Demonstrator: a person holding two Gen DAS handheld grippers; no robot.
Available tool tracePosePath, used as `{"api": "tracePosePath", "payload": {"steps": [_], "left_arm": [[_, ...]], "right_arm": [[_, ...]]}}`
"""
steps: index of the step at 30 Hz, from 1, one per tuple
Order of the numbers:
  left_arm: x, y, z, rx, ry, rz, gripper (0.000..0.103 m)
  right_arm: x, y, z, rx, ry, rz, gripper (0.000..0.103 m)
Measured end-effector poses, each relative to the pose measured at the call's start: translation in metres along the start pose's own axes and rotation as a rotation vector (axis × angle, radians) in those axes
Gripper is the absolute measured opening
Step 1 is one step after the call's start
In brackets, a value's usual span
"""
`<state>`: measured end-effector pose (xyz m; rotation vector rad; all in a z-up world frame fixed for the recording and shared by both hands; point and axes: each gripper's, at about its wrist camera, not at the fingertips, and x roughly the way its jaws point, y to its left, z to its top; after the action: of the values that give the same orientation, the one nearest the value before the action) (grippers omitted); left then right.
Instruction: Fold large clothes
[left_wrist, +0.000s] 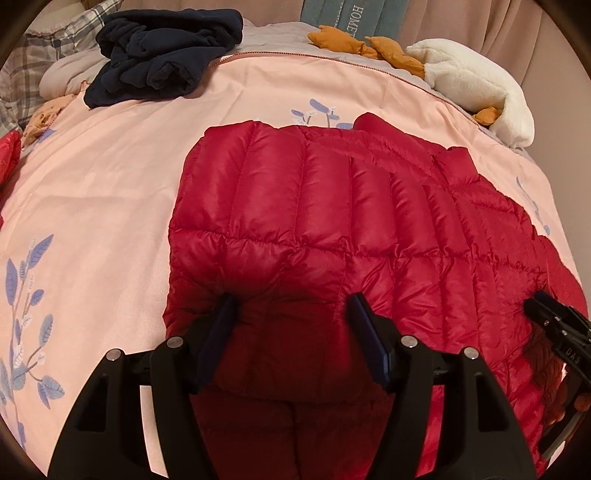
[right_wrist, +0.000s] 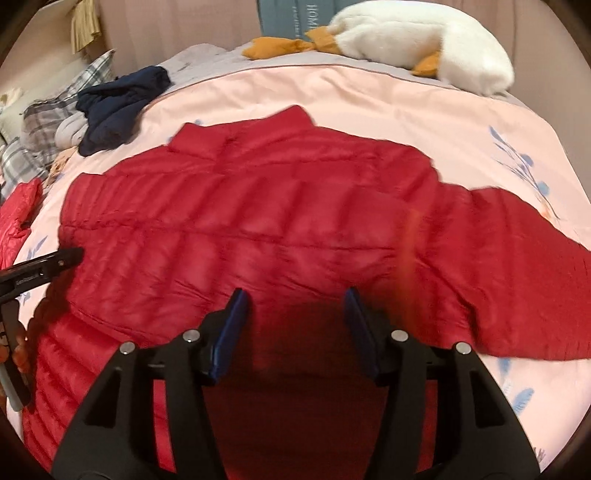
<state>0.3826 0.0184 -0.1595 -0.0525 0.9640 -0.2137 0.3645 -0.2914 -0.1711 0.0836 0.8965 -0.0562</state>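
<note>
A red quilted puffer jacket (left_wrist: 314, 206) lies spread on the pink bed cover (left_wrist: 103, 184), collar away from me. In the right wrist view the jacket (right_wrist: 258, 206) shows one sleeve stretched out to the right. My left gripper (left_wrist: 291, 301) hovers low over the jacket's near left part; its jaws stand apart with puffy red fabric bulging between them. My right gripper (right_wrist: 295, 293) stands open over the near middle of the jacket, its pads not pressing on it. Each gripper shows in the other's view: the right gripper (left_wrist: 532, 301) and the left gripper (right_wrist: 75, 254).
A crumpled navy garment (left_wrist: 162, 51) lies at the back left beside a plaid pillow (left_wrist: 55, 40). A white plush goose (right_wrist: 424, 40) with orange feet rests along the far edge. Another red piece of clothing (right_wrist: 18, 218) sits at the left edge.
</note>
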Motion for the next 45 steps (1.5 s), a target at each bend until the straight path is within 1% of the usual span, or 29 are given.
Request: {"api": "tracePosePath", "payload": {"steps": [4,7,8,9,10,12,14,17,20,23,31,32,33,34,35,36,37,39,42,44,45], "left_arm": [[-0.006,-0.01,-0.003,0.042,0.004,0.066,0.066],[-0.016,-0.02,-0.005,0.077,-0.009,0.106,0.066],[-0.02,-0.023,-0.007,0.089,-0.019,0.109,0.066],[-0.026,-0.03,-0.008,0.112,-0.036,0.109,0.066],[-0.03,-0.034,-0.01,0.131,-0.049,0.11,0.066],[-0.039,-0.048,-0.013,0.181,-0.084,0.107,0.066],[-0.042,-0.06,-0.015,0.213,-0.099,0.094,0.066],[-0.037,-0.076,-0.018,0.245,-0.093,0.077,0.066],[-0.021,-0.085,-0.023,0.269,-0.069,0.096,0.066],[-0.009,-0.082,-0.027,0.255,-0.048,0.094,0.066],[-0.008,-0.08,-0.027,0.247,-0.048,0.097,0.073],[-0.008,-0.08,-0.027,0.244,-0.048,0.099,0.076],[-0.009,-0.079,-0.028,0.237,-0.049,0.1,0.082],[-0.01,-0.077,-0.028,0.224,-0.048,0.102,0.085],[-0.011,-0.075,-0.028,0.212,-0.046,0.103,0.088],[-0.012,-0.073,-0.028,0.199,-0.041,0.103,0.088],[-0.013,-0.071,-0.027,0.185,-0.033,0.103,0.088],[-0.016,-0.069,-0.028,0.168,-0.026,0.111,0.088],[-0.025,-0.063,-0.029,0.124,-0.014,0.091,0.088],[-0.037,-0.055,-0.035,0.065,-0.001,0.042,0.09],[-0.041,-0.052,-0.037,0.045,0.001,0.02,0.095]], "right_arm": [[-0.008,-0.004,-0.003,-0.01,-0.002,-0.031,0.055],[-0.022,-0.006,-0.002,0.026,-0.035,-0.042,0.055],[-0.025,-0.005,-0.001,0.027,-0.05,-0.042,0.055],[-0.032,-0.002,0.0,0.022,-0.075,-0.04,0.059],[-0.037,0.001,0.0,0.014,-0.097,-0.028,0.062],[-0.043,0.006,-0.001,-0.001,-0.118,0.003,0.064],[-0.041,0.014,-0.001,-0.02,-0.111,0.029,0.067],[-0.029,0.023,-0.003,-0.051,-0.08,0.025,0.068],[-0.011,0.023,-0.007,-0.063,-0.022,0.006,0.069],[-0.004,0.018,-0.01,-0.055,-0.017,0.018,0.071],[-0.011,0.001,-0.01,-0.008,-0.026,0.049,0.07],[-0.013,-0.002,-0.011,-0.004,-0.029,0.047,0.07],[-0.016,-0.003,-0.012,-0.004,-0.032,0.044,0.07],[-0.019,-0.005,-0.013,-0.005,-0.037,0.038,0.07],[-0.022,-0.007,-0.013,-0.004,-0.04,0.018,0.071],[-0.027,-0.011,-0.015,0.003,-0.049,-0.015,0.074],[-0.03,-0.016,-0.016,0.016,-0.054,-0.019,0.079],[-0.038,-0.031,-0.019,0.06,-0.062,0.002,0.08],[-0.056,-0.055,-0.028,0.137,-0.082,0.028,0.08],[-0.073,-0.074,-0.039,0.198,-0.103,0.061,0.084],[-0.079,-0.081,-0.044,0.222,-0.11,0.076,0.089]]}}
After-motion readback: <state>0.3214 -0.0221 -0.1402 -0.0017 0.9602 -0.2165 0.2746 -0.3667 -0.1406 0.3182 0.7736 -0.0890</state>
